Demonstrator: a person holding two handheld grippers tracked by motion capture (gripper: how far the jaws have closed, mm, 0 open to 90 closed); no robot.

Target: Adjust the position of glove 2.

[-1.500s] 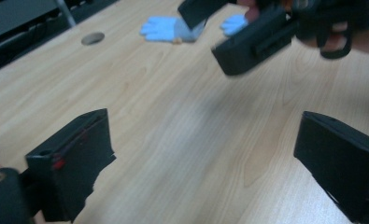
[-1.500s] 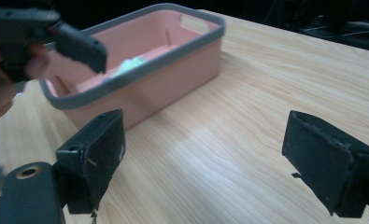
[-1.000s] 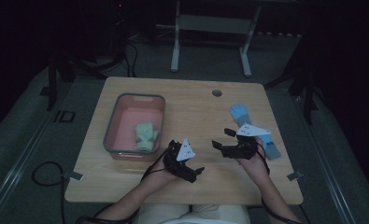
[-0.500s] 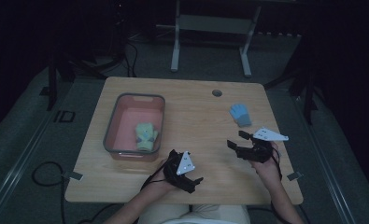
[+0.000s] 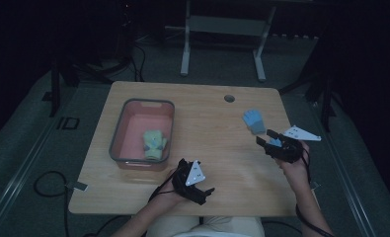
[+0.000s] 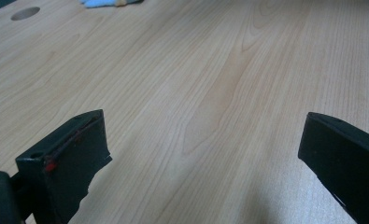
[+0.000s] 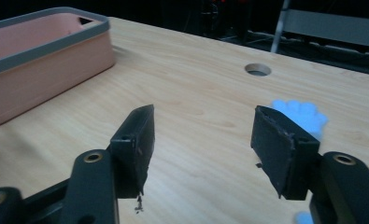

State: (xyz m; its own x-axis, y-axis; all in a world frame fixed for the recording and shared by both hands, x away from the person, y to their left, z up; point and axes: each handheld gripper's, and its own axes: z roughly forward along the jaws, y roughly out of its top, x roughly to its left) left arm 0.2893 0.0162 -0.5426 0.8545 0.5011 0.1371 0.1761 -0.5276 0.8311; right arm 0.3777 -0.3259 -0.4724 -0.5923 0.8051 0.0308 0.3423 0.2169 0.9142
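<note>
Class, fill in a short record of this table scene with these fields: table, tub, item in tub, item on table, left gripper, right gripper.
table: wooden table with a round hole
tub: pink tub, table's left side
item in tub: green glove
item on table: blue glove, right side
left gripper: open, nothing between jaws
right gripper: open, jaws just been closing, nothing between them, beside blue glove

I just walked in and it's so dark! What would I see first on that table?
The pink tub at the table's left, with a green toy lying inside it. Then a blue toy on the bare wood at the right, just beyond the right gripper, whose jaws stand apart with nothing between them.
</note>
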